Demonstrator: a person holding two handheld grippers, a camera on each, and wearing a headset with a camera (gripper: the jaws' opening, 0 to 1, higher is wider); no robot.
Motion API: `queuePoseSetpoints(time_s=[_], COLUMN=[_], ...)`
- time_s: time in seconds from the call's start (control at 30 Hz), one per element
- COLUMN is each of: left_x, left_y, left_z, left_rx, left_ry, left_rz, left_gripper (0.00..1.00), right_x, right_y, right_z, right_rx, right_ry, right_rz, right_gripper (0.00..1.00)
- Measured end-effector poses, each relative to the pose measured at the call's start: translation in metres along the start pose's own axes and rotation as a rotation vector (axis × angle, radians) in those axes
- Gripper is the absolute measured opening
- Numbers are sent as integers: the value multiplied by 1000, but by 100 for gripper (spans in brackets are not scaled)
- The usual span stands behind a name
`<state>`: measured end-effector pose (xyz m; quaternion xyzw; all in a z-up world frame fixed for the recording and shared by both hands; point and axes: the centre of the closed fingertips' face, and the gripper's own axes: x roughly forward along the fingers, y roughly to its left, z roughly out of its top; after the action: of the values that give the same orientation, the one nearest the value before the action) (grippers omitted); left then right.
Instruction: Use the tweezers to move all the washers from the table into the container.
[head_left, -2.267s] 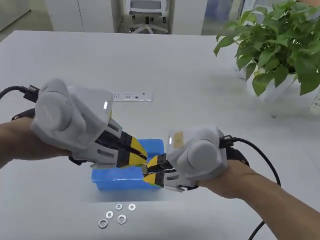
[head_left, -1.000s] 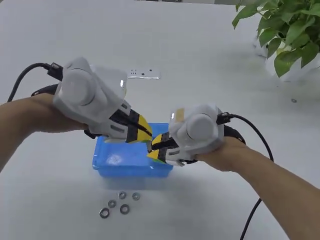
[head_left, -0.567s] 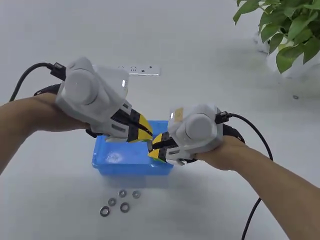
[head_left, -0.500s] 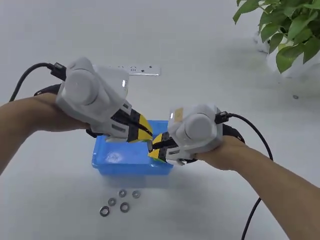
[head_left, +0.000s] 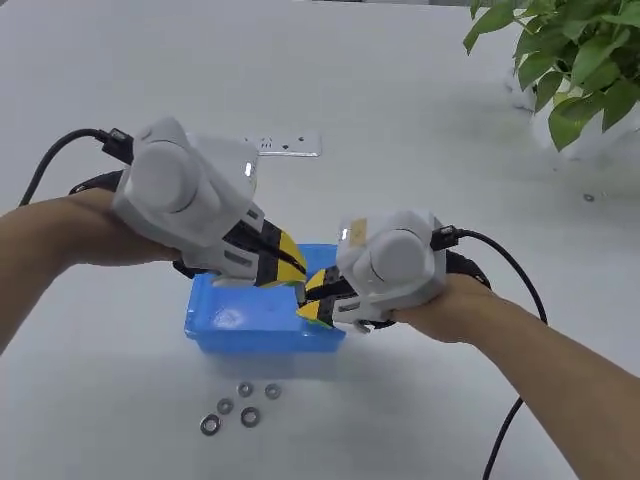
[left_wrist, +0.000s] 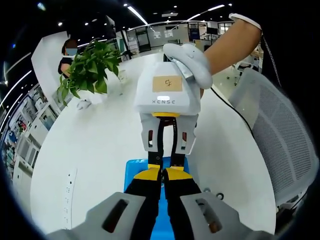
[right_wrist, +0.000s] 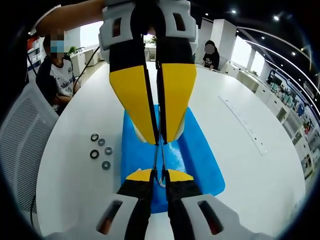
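A broad white table runs through an open office, with rows of ceiling lights overhead in the left gripper view and a mesh chair pulled up at the table's edge. A leafy potted plant stands at the far right corner of the tabletop, and a white power strip lies flat well beyond the work. In the right gripper view a person sits beyond the table's end.

Near the front of the table sits the blue container, and five washers lie in a loose cluster on the bare surface just in front of it, apart from its wall.

The left gripper and the right gripper point tip to tip above the container. In the right gripper view the thin tweezers run between the two: the right gripper's jaws are pressed onto one end, and the left gripper's yellow jaws are drawn together on the other end.
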<state>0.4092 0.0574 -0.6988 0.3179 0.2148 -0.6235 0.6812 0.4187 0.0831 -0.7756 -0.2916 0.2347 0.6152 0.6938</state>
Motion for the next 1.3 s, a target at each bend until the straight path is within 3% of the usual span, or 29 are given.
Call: queuePoseSetpoints(time_s=[0.43, 0.9, 1.3], left_x=[-16, -35, -43], left_y=[-6, -23, -38], left_z=[15, 32, 38], left_rx=[14, 44, 58], left_ry=[-6, -5, 11], left_rz=[18, 30, 26], left_gripper=[6, 6, 6], right_x=[-14, -31, -39], right_y=[5, 20, 36], right_z=[17, 35, 42], right_rx=[-16, -51, -69], right_ry=[-18, -27, -32], right_rz=[-26, -56, -65], right_gripper=[11, 11, 11])
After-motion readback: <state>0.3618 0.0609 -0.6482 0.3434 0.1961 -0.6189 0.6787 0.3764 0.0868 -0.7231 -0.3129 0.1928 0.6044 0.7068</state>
